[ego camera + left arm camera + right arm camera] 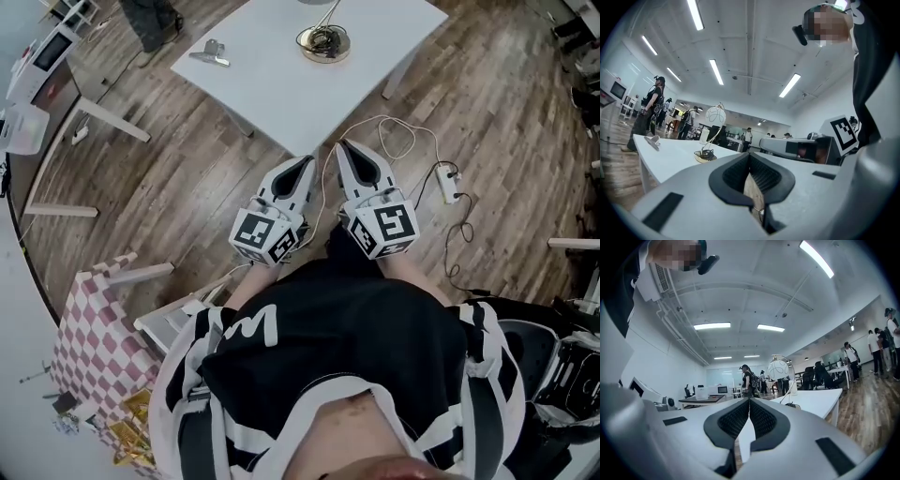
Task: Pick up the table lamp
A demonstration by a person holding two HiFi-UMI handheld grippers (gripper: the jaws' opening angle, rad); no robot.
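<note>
The table lamp stands on a white table (272,84). In the head view only its round gold base (323,43) shows, at the far side. The left gripper view shows its white globe shade (715,116) on a thin curved stem over the base (705,156). The shade (779,369) also appears in the right gripper view. My left gripper (307,163) and right gripper (341,149) are held side by side just short of the table's near corner, pointing level toward it. Both are shut with nothing between the pads (761,176) and well short of the lamp.
A small metal tool (208,53) lies on the table's left part. A white power strip (448,182) with looping cable is on the wood floor at the right. A red checkered cloth (94,328) is at lower left. Several people (650,110) stand in the background.
</note>
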